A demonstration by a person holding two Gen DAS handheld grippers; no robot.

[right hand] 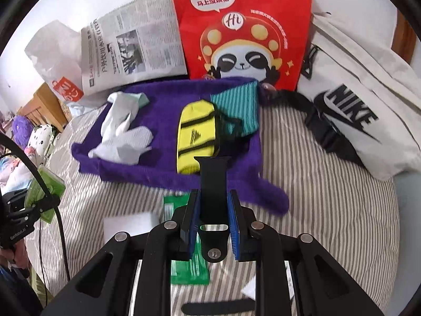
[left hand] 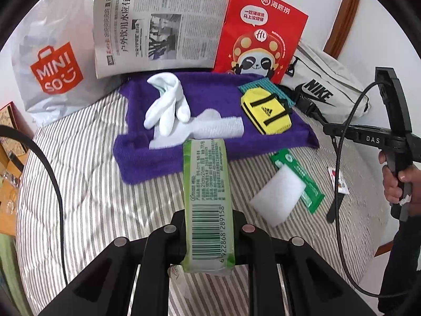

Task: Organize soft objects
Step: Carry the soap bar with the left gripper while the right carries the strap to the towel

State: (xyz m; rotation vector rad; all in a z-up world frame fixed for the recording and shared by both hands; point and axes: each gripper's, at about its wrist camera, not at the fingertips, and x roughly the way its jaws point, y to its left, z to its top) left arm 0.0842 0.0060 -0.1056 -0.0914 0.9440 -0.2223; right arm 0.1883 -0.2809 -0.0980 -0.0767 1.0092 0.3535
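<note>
My left gripper is clamped on a green tissue pack, barcode side up; the digits partly read 922868 289158, and the small print includes "21cm×21cm". My right gripper is pinched on a black watch strap held between its blue pads, the strap's tip pointing toward the purple towel.

On that towel lie white socks, a yellow sock with a black Adidas logo, and a teal striped cloth tucked just behind the yellow one. The towel sits on a striped bedcover.

Behind it stand a white MINISO bag, an upright Chinese newspaper (headline legible only in part), and a red paper bag with a panda mascot and "Hi" logo. A grey NIKE bag leans at the right, its black strap trailing onto the bed.

Near the towel's front edge a white sponge block lies on a green packet; in the right wrist view my own fingers partly cover both. A hand grips the other handle, marked "DAS".
</note>
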